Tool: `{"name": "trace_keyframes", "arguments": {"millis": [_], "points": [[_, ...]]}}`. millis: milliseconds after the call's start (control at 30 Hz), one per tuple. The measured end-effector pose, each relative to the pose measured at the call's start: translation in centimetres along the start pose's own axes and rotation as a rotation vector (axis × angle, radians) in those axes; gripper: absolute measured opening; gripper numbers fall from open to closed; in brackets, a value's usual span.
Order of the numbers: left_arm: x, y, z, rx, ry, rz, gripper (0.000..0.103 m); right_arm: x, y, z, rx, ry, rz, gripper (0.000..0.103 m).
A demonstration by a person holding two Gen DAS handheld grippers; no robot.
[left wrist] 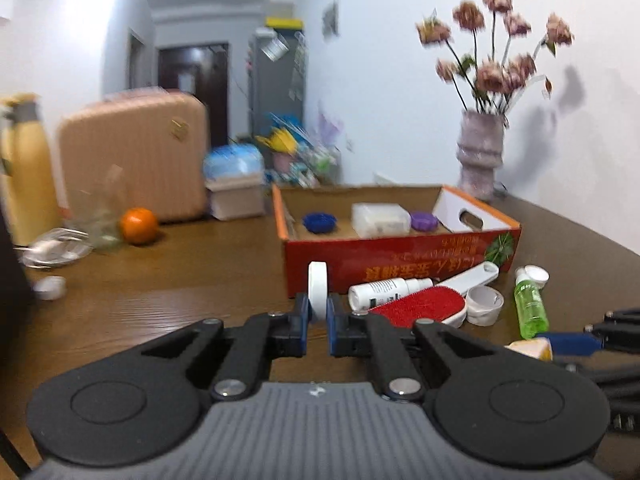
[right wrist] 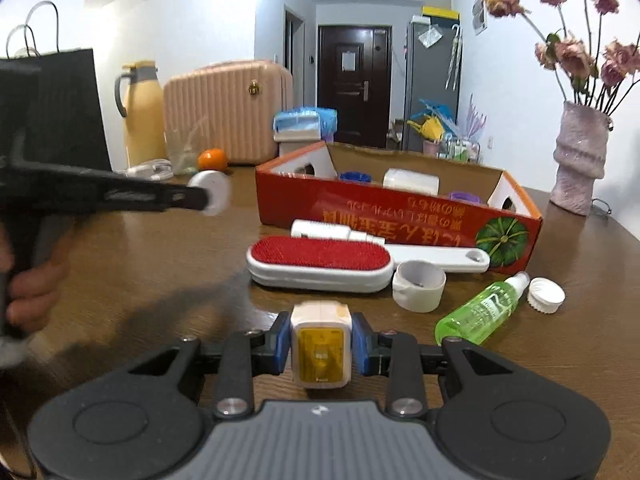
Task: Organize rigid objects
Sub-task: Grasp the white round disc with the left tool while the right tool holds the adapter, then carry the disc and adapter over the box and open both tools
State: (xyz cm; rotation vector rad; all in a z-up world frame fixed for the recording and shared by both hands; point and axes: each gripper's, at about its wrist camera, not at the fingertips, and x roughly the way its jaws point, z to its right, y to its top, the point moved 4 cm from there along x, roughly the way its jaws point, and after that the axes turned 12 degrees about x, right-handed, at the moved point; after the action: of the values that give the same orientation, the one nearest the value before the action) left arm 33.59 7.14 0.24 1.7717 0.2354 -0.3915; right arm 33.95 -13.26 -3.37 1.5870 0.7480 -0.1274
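1. Left gripper (left wrist: 319,312) fingers clamped on white round lid (left wrist: 318,288), lifted off desk (left wrist: 160,292).
2. Right gripper (right wrist: 321,342) fingers pinching white-yellow block (right wrist: 321,354).
3. Carry both level over red box (left wrist: 400,264) rim; release inside, clear of blue cap (left wrist: 319,223).

Left gripper (left wrist: 319,307) clamped on a white disc (left wrist: 318,290), right gripper (right wrist: 321,344) on a small block (right wrist: 321,350).

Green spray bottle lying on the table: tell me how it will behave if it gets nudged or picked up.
The green spray bottle lies on its side and looks round, so a nudge would probably roll it. Its clear plastic looks smooth, so it may slip in a light grip. It seems nearly full of liquid, so likely heavier than the empty white cup beside it.
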Motion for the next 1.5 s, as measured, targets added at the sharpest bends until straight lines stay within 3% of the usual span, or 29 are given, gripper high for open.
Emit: {"name": "trace_keyframes", "arguments": {"millis": [200,333,500,633,767,967,1133,1267,1367,1500], "points": [[-9.1,-0.2,0.9,-0.034,0.123,0.095,0.009,-6.3,1.2,-1.3,-0.009,-0.020,0.180,0.031],[-13.8,-0.6,1.8,-0.066,0.124,0.140,0.009,-11.3,1.2,-1.7,0.002,-0.048,0.298,0.031],[-16.4,-0.6,3.0,-0.051,0.108,0.175,0.009,-14.6,0.5,-1.6,0.016,-0.065,0.338,0.031],[-15.4,0.3,3.3,-0.048,0.075,0.178,0.009,-15.2,0.7,-1.0,0.046,-0.055,0.339,0.031],[-11.6,1.7,2.9,-0.034,0.030,0.154,0.009,-13.4,2.8,0.3,0.071,-0.027,0.315,0.031],[-0.8,6.9,0.8,-0.017,-0.056,0.084,0.009,-6.1,9.5,2.2,0.069,0.043,0.243,0.031],[11.1,10.0,-1.6,-0.073,-0.140,-0.081,0.009,4.8,16.5,4.6,0.148,0.092,0.118,0.031],[18.8,10.8,-2.8,-0.079,-0.173,-0.207,0.009,13.5,20.0,6.1,0.247,0.114,0.009,0.031],[23.0,10.9,-3.2,-0.059,-0.158,-0.286,0.009,19.6,21.6,6.6,0.300,0.112,-0.072,0.031],[26.0,10.9,-3.2,-0.025,-0.178,-0.321,0.009,26.4,21.8,6.6,0.306,0.053,-0.170,0.031]]}}
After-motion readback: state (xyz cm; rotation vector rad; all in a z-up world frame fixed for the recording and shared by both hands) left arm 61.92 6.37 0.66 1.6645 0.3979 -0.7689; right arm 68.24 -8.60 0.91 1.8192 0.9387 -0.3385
